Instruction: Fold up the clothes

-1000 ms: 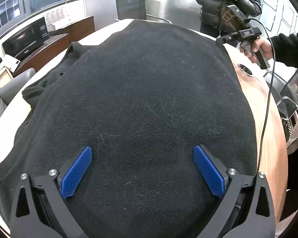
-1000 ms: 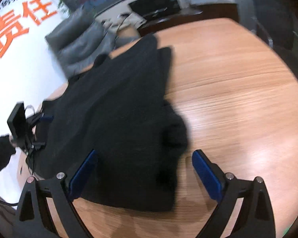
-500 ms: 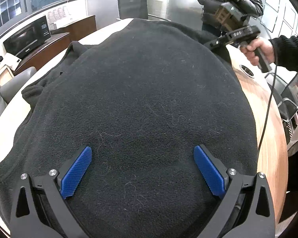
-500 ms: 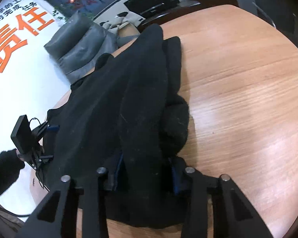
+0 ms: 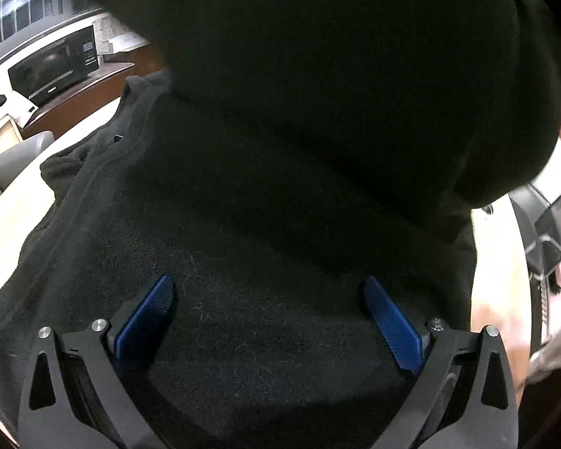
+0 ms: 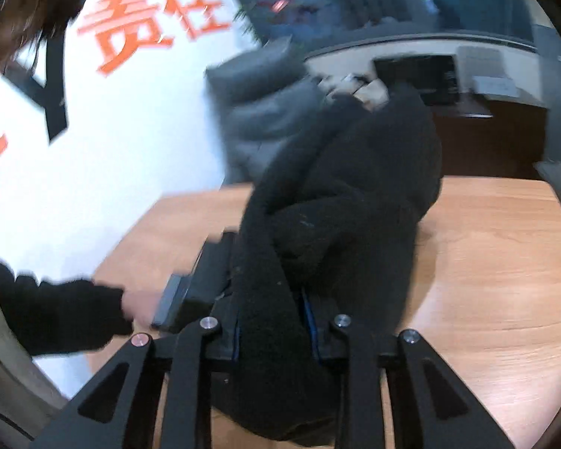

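The black fleece garment (image 5: 265,224) lies spread over the wooden counter (image 5: 493,284), and in the left wrist view a large fold of it hangs raised above the flat part, filling the top and right of the picture and casting the cloth beneath it into shade. The left claw (image 5: 271,318) is released, its two blue pads (image 5: 392,321) wide apart and poised over the flat fleece with nothing between them; whether the tips touch the cloth cannot be told. Past the garment's seamed edge at the left, a pale strip of counter shows, with a dark microwave (image 5: 52,71) on a sideboard and a grey chair (image 5: 15,157) behind.

In the right wrist view the right claw (image 6: 275,336) is clenched on a thick bunched ridge of the same garment (image 6: 355,194), the fingers drawn close with only thin blue edges showing on either side of the cloth. The held fleece rises from the claw and drapes back toward the counter (image 6: 497,269), whose bare wood grain shows to the right. At the left of that view a hand (image 6: 138,305) in a dark sleeve grips the handle of the other tool, just beside the fleece. A white wall with large orange characters (image 6: 146,26) stands behind, blurred
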`<state>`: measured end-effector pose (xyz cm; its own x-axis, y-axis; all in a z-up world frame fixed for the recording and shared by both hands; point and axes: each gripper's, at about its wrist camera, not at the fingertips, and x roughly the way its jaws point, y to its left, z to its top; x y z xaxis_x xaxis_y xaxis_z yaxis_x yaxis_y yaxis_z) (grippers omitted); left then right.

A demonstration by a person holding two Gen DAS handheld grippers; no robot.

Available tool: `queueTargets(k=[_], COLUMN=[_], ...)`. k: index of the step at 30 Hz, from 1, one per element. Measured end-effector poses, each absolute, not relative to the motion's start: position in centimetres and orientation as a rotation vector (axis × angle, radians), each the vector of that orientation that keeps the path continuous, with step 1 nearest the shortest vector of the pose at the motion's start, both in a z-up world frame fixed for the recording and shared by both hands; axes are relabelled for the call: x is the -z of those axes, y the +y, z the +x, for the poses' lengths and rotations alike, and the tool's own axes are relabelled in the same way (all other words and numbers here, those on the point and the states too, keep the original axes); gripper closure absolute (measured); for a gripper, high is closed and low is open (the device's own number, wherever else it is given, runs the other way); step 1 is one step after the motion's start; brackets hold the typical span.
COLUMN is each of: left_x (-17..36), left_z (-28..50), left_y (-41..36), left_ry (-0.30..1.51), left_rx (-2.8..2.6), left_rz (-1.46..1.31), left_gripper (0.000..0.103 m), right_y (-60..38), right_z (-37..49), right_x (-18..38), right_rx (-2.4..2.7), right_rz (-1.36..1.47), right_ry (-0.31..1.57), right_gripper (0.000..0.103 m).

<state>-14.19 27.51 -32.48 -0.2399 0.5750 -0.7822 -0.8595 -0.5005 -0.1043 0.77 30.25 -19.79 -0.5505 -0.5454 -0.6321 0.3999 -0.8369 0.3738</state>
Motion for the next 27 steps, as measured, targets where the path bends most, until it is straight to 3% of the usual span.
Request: queueTargets(k=[4,9,13,16,23,27], left_x=[31.9,32.4,32.8,32.5,31.9,31.9], left_z=[-13.4,-13.9,-13.1,-12.9,-12.8,-11.7], left_y=[27.2,24.3,26.6,28.8,28.3,26.6], left_ry=[0.463,0.364,0.414,0.403,0.209,0.301], left_rx=[-1.857,-1.869,-1.91,-1.922,-1.906,-1.874], left_rz=[-0.978,-0.972,-0.974,-0.977,-0.941,-0.89], left_gripper=[0.0,0.0,0.0,0.0,0.0,0.0], right_y=[30.9,31.8,33.1,31.3,32.9,32.5], right_z=[1.1,0.7,1.1,1.1,0.3,0.4], right_x=[21.7,21.6,20.4,18.0,18.8,19.5], right_rx=[2.326,2.322,2.297,2.223,2.203,2.152], right_rz=[1.142,1.121,1.045,0.976,1.048,1.05], right_ry=[-0.281,-0.307,-0.428,-0.392,-0.439,-0.452], right_gripper=[0.077,0.077,0.079,0.079,0.079,0.079])
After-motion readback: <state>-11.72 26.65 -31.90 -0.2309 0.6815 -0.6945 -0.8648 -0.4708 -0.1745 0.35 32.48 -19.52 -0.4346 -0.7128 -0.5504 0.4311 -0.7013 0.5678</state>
